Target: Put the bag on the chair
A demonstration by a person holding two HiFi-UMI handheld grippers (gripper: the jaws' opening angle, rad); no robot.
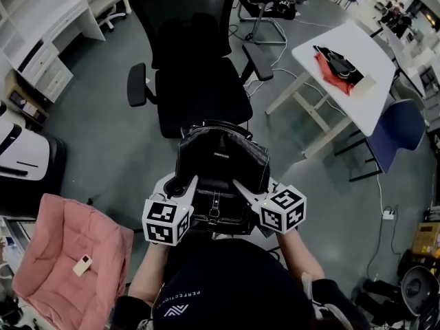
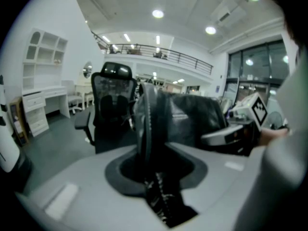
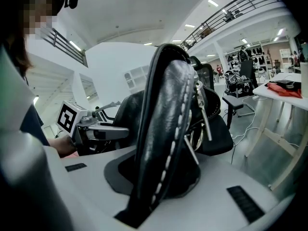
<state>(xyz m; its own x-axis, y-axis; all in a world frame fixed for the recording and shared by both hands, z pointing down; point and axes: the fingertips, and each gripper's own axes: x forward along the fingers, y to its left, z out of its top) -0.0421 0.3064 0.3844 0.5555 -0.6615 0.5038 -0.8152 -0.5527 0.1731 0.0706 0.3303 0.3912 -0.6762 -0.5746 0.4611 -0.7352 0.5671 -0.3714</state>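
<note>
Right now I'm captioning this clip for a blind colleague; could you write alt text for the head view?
A person holds a black bag clamped between the left gripper and the right gripper, just in front of a black office chair. A pink cushion lies at lower left and a white table stands at upper right.

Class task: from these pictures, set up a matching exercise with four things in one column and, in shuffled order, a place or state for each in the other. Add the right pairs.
Column one
1. black bag
2. black office chair
3. pink cushion
4. red cloth

Column two
A. lying on the white table, upper right
B. gripped by the left tool and the right tool
C. lower left, a small beige item on it
D. on the floor just beyond the bag

Pairs: 1-B, 2-D, 3-C, 4-A
</note>
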